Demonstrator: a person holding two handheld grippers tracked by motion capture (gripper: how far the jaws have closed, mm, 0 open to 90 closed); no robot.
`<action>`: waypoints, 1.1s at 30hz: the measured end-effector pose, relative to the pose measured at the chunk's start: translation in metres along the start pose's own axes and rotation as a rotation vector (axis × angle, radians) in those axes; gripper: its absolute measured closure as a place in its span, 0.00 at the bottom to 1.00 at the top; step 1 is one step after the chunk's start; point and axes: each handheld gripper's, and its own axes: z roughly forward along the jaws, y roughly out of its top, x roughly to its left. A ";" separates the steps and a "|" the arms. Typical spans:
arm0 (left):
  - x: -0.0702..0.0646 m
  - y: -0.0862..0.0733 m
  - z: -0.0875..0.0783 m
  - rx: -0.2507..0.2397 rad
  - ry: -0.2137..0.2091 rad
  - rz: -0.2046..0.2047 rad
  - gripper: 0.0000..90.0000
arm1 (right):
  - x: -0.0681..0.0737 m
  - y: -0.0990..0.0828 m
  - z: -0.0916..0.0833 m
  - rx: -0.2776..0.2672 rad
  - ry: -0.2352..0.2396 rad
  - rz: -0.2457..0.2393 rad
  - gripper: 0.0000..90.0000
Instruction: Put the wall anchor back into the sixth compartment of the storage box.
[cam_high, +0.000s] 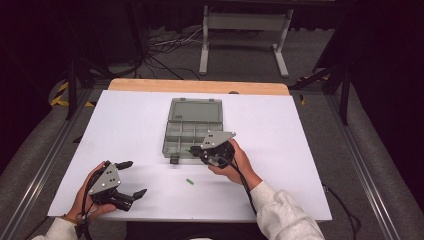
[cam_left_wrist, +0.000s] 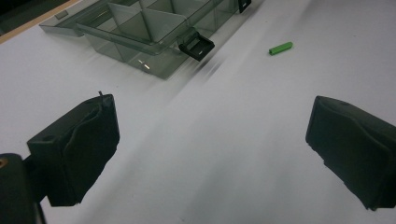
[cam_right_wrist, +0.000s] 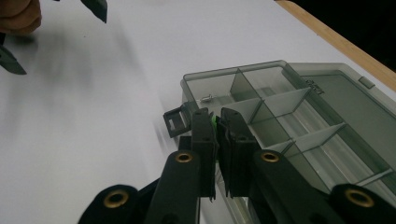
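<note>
Right tool (cam_right_wrist: 217, 135) pinches a green peg (cam_right_wrist: 213, 122) at the box (cam_high: 192, 131) front edge, frame centre. Left tool (cam_high: 120, 181) idles spread, lower left. Advise: clear the divider fully, then release low inside the compartment.

your left black two-jaw gripper (cam_high: 132, 178) rests low at the near left, jaws spread wide apart with nothing between them, your left hand (cam_high: 89, 197) wrapped round its body. your right black two-jaw gripper (cam_right_wrist: 216, 122) is held further forward by your right hand (cam_high: 239, 162), white sleeve behind, jaws nearly together, pinching a small green piece (cam_right_wrist: 213, 120).
</note>
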 end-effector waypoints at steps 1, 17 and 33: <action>0.000 0.000 0.000 -0.001 -0.001 -0.001 0.04 | -0.001 0.001 0.000 -0.003 -0.002 -0.001 0.95; 0.000 -0.001 0.000 0.000 -0.007 -0.006 0.04 | -0.015 0.012 0.025 0.002 -0.035 0.042 0.95; 0.000 -0.001 0.000 -0.002 -0.001 -0.009 0.04 | -0.019 0.004 0.044 0.051 -0.069 0.079 0.95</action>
